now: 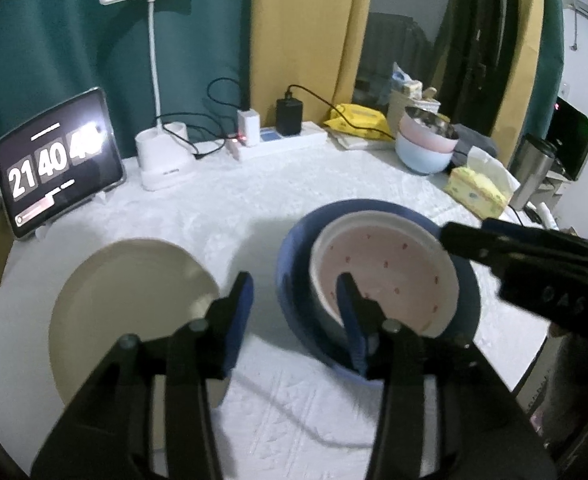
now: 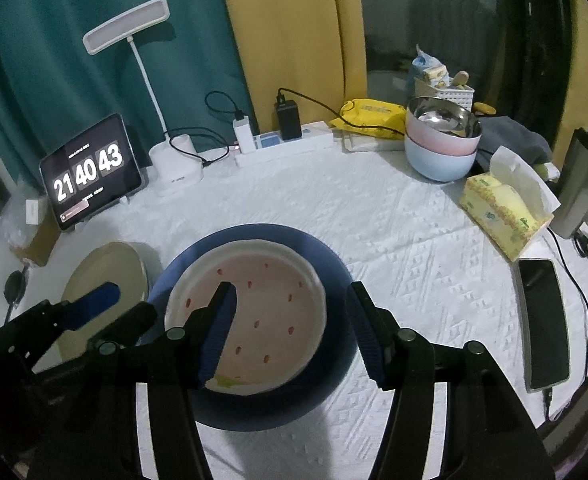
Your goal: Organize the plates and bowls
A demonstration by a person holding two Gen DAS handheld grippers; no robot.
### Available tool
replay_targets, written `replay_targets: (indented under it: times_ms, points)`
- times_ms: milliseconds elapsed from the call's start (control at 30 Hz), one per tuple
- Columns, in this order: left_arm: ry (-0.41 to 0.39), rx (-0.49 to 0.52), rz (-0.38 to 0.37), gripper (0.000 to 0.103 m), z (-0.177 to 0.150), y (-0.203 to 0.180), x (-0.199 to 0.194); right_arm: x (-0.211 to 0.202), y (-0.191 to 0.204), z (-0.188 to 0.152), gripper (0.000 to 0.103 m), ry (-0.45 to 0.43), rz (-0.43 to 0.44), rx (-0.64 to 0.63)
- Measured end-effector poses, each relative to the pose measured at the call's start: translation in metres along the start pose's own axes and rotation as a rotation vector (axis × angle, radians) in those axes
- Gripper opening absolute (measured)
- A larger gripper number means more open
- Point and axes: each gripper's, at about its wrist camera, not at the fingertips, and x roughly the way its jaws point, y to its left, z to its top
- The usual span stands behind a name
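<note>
The left gripper's fingers (image 1: 350, 320) are hiding part of the spotted plate's (image 1: 390, 272) near rim. The tablet's (image 1: 58, 164) last digits are glaring unreadably in the left view.

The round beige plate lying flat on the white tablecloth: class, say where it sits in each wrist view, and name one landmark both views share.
Left wrist view: the beige plate fills the lower left, behind the left tool's finger.
Right wrist view: it lies at the left edge, left of the blue plate.
Shared landmark: the tablet clock.

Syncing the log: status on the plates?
Left gripper, right gripper: jaws open, empty. White plate sits in blue plate; beige plate apart. Nothing blocking.
</note>
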Motion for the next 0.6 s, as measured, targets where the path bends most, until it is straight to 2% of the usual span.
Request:
replay_targets:
  times_ms: [300,600]
  points:
    - [0.007,-0.01,0.022,0.045,-0.003,0.013,0.001,-0.004,-0.027,-0.001,0.06,-0.018,-0.034,0.025]
    - [0.036,-0.007,0.025,0.045,-0.004,0.012,0.014,0.008,-0.051,-0.006,0.06,0.001,-0.025,0.06]
